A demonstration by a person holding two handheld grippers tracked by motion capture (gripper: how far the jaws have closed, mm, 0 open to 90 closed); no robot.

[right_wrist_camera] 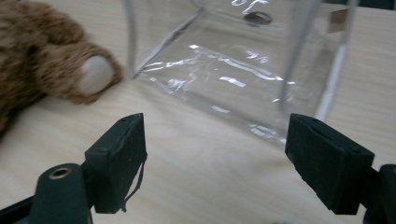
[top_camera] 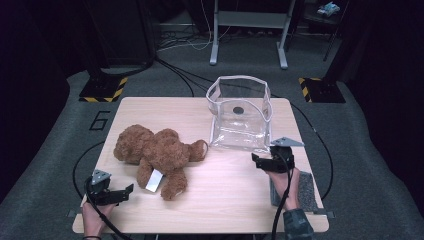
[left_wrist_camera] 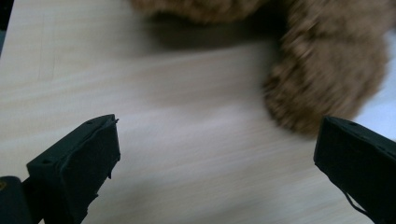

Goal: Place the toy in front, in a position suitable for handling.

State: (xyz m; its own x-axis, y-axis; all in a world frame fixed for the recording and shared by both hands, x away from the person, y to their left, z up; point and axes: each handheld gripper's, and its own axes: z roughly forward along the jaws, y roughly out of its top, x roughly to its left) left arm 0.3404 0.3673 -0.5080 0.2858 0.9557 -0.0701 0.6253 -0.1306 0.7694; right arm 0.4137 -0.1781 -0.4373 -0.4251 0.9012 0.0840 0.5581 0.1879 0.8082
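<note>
Nearest the high camera, two forearms are seen entering from the bottom edge, each hand holding a black two-jaw gripper over the pale wooden table (top_camera: 225,200). The left gripper (top_camera: 131,189) is held low at the near left corner, its jaws spread wide with nothing between them – in the left gripper view only bare wood is framed by the black pads (left_wrist_camera: 88,163), and a blurred brown paw lies just beyond the far jaw. The right gripper (top_camera: 254,160) is likewise seen with jaws parted and empty, pointed at the near wall of the clear soft plastic box-shaped bag (top_camera: 241,112) with white-trimmed edges.

A white tag (top_camera: 155,180) is sewn to the fluffy brown teddy bear (top_camera: 157,152); no writing on it can be read. A dark round disc is fixed to the bag's far wall, and faint print above it is too blurred to read. A figure "6" (top_camera: 100,120) is marked on the grey carpet left of the table.

The bear is lying on the table's left half, between the two grippers, one light-soled foot reaching just beside the bag. A grey foam pad (top_camera: 307,192) is set at the table's right edge. Nothing stands between either gripper and the bear or bag.
</note>
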